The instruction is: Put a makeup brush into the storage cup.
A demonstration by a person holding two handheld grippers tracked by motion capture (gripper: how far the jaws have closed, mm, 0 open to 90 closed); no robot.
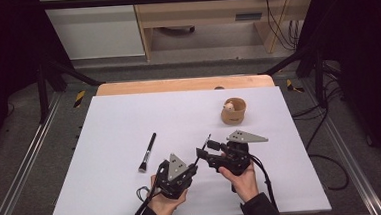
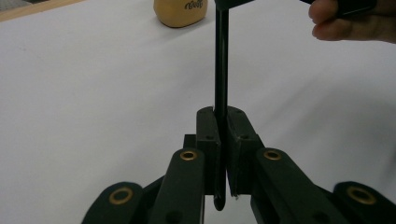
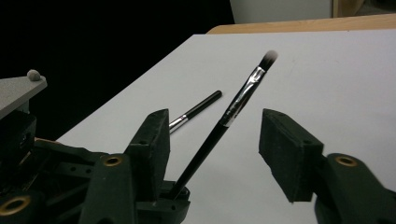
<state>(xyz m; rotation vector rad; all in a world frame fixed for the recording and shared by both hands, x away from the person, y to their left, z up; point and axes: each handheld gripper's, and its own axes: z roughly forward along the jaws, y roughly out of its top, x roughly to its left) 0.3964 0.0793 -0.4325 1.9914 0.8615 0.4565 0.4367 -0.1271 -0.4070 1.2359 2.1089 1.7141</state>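
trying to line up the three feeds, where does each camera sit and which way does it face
High view: above the person's side, looking forward and down on the white table; both forearms, the left hand-held gripper and right hand-held gripper.
Left gripper view: rides the left hand-held gripper, looking toward the tan cup; jaws shut on the thin brush.
Right gripper view: rides the right hand-held gripper, jaws apart around that brush's handle.
Shared: thin brush in both gripper views; the second brush in high and right views.

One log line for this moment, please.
left gripper: shut on thin black brush | right gripper: open around it | large black brush: on white table
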